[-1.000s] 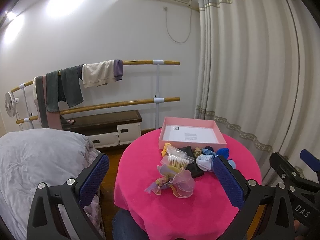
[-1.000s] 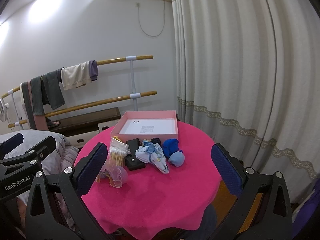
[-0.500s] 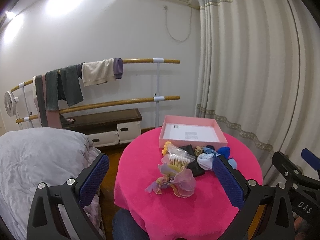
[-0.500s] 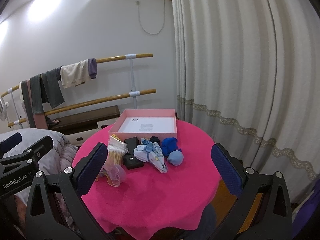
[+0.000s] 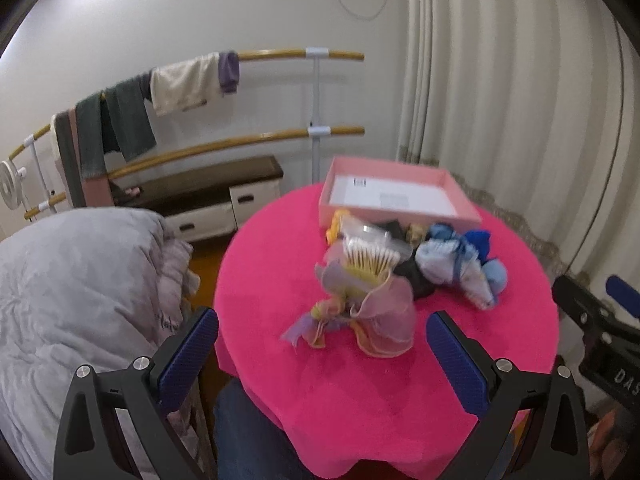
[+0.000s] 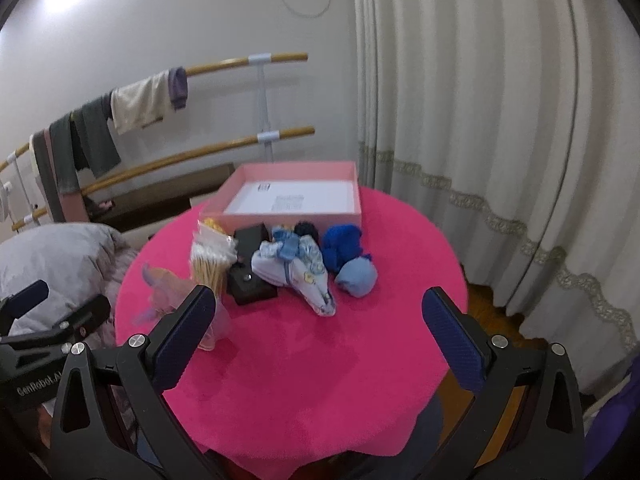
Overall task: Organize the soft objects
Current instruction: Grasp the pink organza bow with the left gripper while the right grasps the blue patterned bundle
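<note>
Two blue sock balls [image 6: 347, 264], one pink box [image 6: 296, 216]

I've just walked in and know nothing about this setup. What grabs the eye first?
The bright pink round tablecloth fills the middle of the room. On it, a heap of small soft things, such as a pastel organza bow and a light blue sock ball, lies in front of an open pink box at the far edge.

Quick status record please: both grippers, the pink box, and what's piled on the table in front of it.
left gripper: open, holding nothing, above the near table edge
right gripper: open, holding nothing
pink box: far side of the table, no soft objects inside
pile: pastel organza bow, cotton swab bag, patterned cloth bundle, light blue ball, dark blue cloth
tablecloth: pink
</note>
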Available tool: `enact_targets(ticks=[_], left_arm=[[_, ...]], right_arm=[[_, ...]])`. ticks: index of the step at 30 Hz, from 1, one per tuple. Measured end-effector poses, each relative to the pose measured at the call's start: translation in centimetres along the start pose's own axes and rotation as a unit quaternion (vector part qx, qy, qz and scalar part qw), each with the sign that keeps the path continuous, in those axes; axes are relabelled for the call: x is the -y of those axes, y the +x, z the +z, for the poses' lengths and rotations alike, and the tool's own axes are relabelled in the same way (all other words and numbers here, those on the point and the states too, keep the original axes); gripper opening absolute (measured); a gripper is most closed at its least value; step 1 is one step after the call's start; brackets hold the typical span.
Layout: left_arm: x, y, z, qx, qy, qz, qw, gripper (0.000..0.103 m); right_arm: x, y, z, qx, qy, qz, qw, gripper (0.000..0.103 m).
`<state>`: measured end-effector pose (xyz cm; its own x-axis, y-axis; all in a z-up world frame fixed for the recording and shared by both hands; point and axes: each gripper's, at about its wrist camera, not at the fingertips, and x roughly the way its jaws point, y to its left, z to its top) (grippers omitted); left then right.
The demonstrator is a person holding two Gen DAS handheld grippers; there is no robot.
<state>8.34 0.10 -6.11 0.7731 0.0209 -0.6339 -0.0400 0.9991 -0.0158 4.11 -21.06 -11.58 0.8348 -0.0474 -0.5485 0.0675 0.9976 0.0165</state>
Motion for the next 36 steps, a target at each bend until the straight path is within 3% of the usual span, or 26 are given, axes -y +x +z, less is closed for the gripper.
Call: enact_targets(ticks=[9,19,27,32,34,36], left_arm=[[-0.9,7.5,0.7,-0.053,-0.016,0.005,0.9985,0.103],[0.7,15.0,2.3,-0.068,-0.02,-0.028,0.9971,0.103],[1.9,21.0,2.5,-0.081,0.0,-0.021,0.9965,0.103],[1.4,23.0,2.4,-0.075,0.0,-0.029,0.9967,0.095],[0.6,23.6,2.1,-0.085,-0.009,-0.032,0.9958,0.087],[0.0,24.3,1.7,-0.094,-0.017,-0.032,0.9949,0.086]], right_arm=[[0.0,6.4,-0.2,-0.052,-0.002,0.007,0.999,0.103],[1.4,11.4,0.0,-0.098,0.007,0.0,0.995,0.103],[2.5,13.9,0.3,-0.117,0.016,0.007,0.993,0.101],[1.5,15.8,1.0,-0.123,0.004,0.04,0.992,0.09],[0.9,16.3,1.3,-0.123,-0.002,0.051,0.991,0.089],[0.0,17.4,1.6,-0.127,-0.012,0.065,0.99,0.088]])
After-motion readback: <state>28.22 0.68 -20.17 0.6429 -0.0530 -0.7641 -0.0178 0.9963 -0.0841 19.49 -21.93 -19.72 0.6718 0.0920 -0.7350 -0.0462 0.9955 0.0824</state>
